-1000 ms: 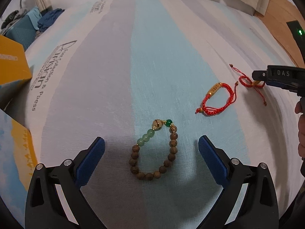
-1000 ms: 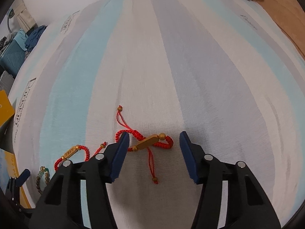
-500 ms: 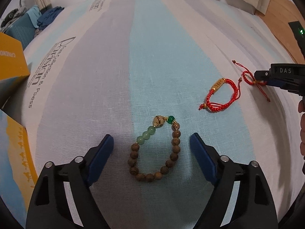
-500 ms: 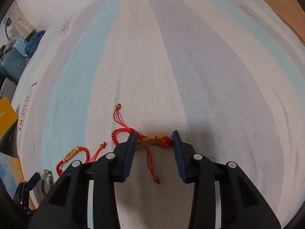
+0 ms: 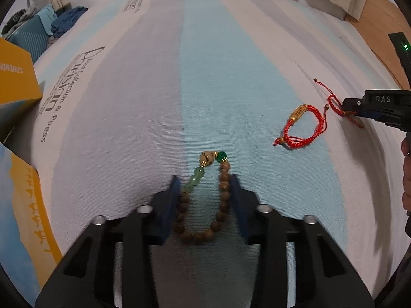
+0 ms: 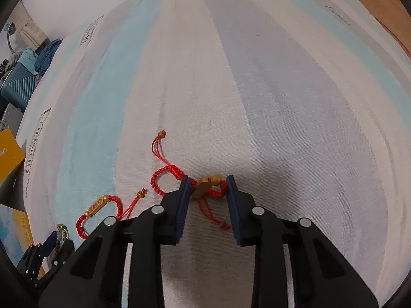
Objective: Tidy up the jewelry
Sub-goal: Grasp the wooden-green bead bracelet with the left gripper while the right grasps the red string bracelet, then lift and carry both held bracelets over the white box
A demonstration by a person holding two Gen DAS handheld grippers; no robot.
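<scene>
The left gripper [image 5: 204,200] has narrowed since a second ago; its pads now touch both sides of the wooden bead bracelet [image 5: 203,197] on the bed [image 5: 205,77]. The right gripper [image 6: 206,195] has likewise closed in around a red cord bracelet [image 6: 203,188], partly hidden. A second red bracelet [image 5: 303,125] lies between them. Yellow boxes [image 5: 15,77] are cut off at the bed's left edge.

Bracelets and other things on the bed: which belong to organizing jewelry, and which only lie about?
For the job:
bead bracelet, in left tool
red bracelet, in right tool
second red bracelet

Lying about:
yellow box
suitcase
blue clothes
</scene>
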